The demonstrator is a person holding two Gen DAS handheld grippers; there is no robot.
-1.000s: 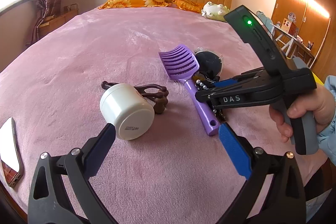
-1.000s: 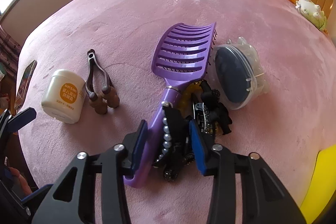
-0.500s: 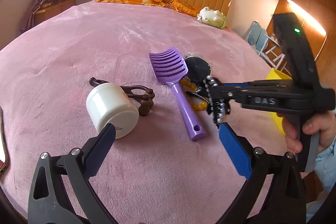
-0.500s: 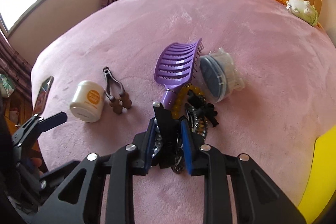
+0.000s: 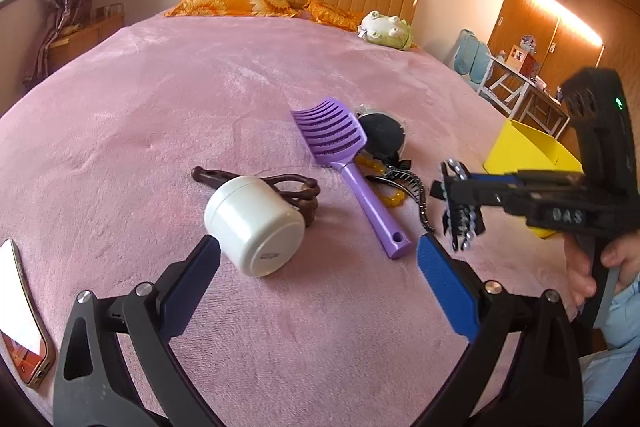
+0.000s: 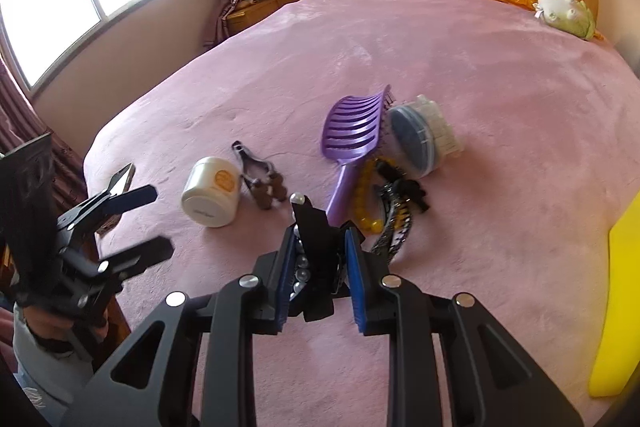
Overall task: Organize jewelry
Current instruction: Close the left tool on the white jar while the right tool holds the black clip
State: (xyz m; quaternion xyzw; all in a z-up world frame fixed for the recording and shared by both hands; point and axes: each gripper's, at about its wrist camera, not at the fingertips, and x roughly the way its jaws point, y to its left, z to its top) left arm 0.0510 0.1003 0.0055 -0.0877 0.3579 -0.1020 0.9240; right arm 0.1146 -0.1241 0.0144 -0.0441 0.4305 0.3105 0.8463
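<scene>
My right gripper (image 6: 318, 261) is shut on a black hair clip with silver pearl beads (image 6: 310, 247) and holds it above the pink bedspread; it also shows in the left wrist view (image 5: 460, 211). My left gripper (image 5: 316, 271) is open and empty, just in front of a white jar (image 5: 256, 225). A yellow bead bracelet (image 6: 362, 195), a black bow clip (image 6: 408, 189) and a patterned headband (image 6: 394, 227) lie beside the purple hairbrush (image 6: 352, 143). A yellow box (image 5: 528, 153) stands at the right.
A brown hand-grip exerciser (image 5: 296, 189) lies behind the jar. A clear round container with a dark lid (image 6: 420, 141) lies by the brush head. A phone (image 5: 20, 315) lies at the bed's left edge. A plush toy (image 5: 386, 31) sits near the pillows.
My right gripper closed on the pearl clip in the jewelry pile, lifted it and carried it back to the right, away from the brush. The left gripper stayed open near the jar.
</scene>
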